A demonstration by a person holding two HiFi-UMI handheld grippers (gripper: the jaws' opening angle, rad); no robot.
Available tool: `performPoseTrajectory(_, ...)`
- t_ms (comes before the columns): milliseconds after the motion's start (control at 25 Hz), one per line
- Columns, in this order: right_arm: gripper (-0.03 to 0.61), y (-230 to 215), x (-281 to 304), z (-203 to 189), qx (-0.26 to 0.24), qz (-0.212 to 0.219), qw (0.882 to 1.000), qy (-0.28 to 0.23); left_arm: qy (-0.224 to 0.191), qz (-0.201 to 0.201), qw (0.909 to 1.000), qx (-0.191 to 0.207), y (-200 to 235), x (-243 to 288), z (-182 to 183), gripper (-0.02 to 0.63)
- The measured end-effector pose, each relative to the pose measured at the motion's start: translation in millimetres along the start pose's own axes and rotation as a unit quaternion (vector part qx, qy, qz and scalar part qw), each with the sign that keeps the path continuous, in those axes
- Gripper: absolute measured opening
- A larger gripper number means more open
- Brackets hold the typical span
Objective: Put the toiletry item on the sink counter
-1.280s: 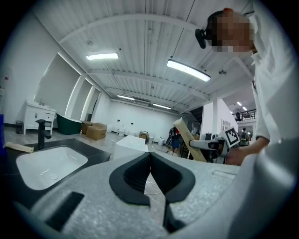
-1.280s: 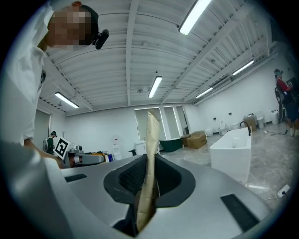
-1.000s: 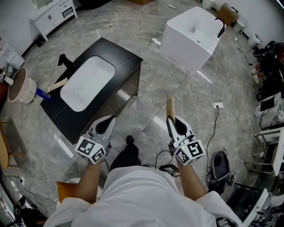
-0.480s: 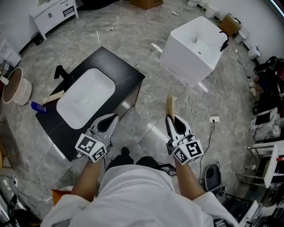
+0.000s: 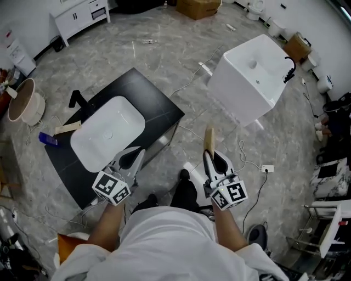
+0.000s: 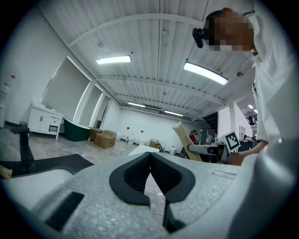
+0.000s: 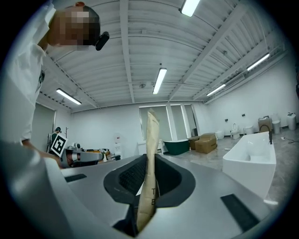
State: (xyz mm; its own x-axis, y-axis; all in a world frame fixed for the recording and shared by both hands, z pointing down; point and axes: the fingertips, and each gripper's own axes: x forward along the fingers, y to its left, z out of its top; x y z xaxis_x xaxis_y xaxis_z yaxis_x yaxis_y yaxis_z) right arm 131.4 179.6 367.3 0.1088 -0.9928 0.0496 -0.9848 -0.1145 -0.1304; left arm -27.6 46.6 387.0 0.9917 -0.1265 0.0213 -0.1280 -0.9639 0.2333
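Kraft packet (image 7: 150, 158): only "T" and "B" legible, rest of print cut off low between fingers. R gripper (image 5: 209, 155): fingers narrow, clamped on packet's lower end; packet upright over floor, well apart from black sink bench (image 5: 159, 107). L gripper (image 5: 134, 156): fingers together, nothing between.

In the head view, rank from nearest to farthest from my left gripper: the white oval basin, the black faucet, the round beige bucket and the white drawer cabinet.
1. White oval basin, just ahead of the left gripper.
2. Black faucet, beyond the basin, leftward.
3. Round beige bucket, at the far left edge.
4. White drawer cabinet, at the top left.
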Motion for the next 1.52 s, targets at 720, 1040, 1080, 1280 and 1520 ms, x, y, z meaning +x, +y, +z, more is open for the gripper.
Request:
performPoseTrajectory(720,0.048,-163,121,57,-0.001,0.158,0.987,-0.014,-0.031,0.202,0.9782,0.038,35,113,60,0.017)
performPoseTrajectory(1040,0.048,-177,172,37,0.017,0.199,0.98,0.009,-0.021,0.26,0.9647,0.035,59,115,62,0.017)
performPoseTrajectory(1080,0.048,-174,180,34,0.017,0.204,0.979,0.013,-0.022,0.263,0.964,0.032,65,114,60,0.017)
performPoseTrajectory(1280,0.048,-153,223,28,-0.001,0.218,0.975,0.028,-0.026,0.266,0.9635,0.016,104,113,52,0.016)
performPoseTrajectory(1520,0.048,-114,283,25,-0.024,0.231,0.972,0.045,-0.021,0.277,0.9603,0.017,162,95,53,0.015)
